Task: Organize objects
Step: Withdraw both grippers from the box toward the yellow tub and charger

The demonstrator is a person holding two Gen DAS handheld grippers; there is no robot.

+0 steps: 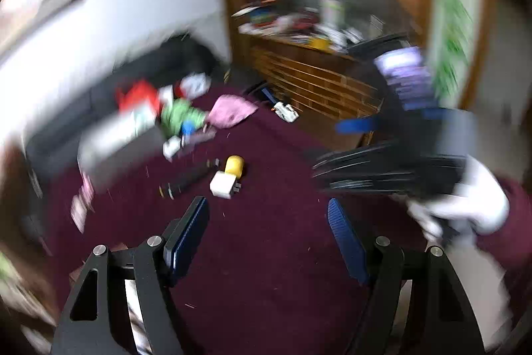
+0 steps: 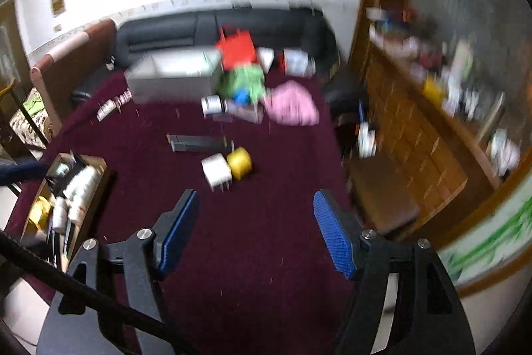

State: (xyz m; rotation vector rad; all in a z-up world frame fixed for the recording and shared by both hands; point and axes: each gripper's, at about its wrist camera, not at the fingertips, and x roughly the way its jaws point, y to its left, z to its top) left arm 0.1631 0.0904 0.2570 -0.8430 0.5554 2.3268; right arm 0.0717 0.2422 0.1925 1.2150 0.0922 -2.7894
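Item: white cube-shaped plug adapter (image 2: 216, 171) touching a yellow spool of thread (image 2: 239, 162), both loose mid-cloth on the maroon table covering (image 2: 259, 242), beside a flat dark grey bar (image 2: 196, 143). Partly done, by my reading: the open wooden box (image 2: 99, 185) at the left edge already holds white and yellow spools (contents blurred). Left gripper (image 1: 267, 230) and right gripper (image 2: 256, 223): jaws apart, empty, short of the pair.
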